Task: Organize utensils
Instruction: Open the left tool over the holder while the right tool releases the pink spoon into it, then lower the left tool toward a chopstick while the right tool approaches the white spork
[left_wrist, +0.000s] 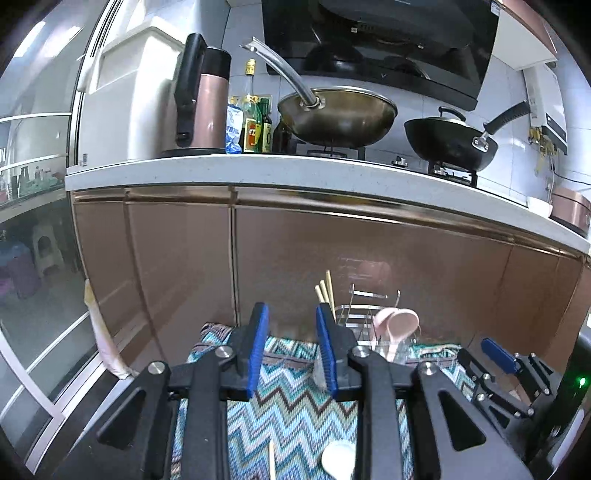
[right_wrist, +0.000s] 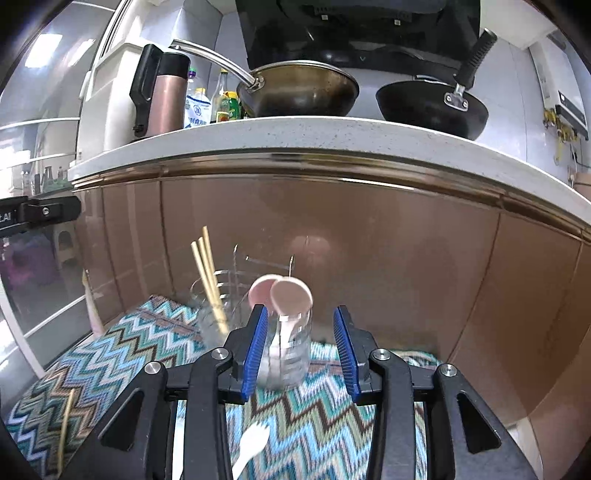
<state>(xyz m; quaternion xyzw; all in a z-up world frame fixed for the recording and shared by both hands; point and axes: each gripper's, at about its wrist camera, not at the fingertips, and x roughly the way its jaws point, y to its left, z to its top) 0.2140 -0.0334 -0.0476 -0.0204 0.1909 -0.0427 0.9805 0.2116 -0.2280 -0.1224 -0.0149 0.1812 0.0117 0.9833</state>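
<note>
blue-white packet, printed characters too blurred

White spoon: handle end cut off by bottom edge, partly behind gripper frame. Clear jar motion-blurred, pink spoons' handles smeared inside. Loose chopstick runs under the dark lens rim. Wire rack behind the jar is blurred.
</note>
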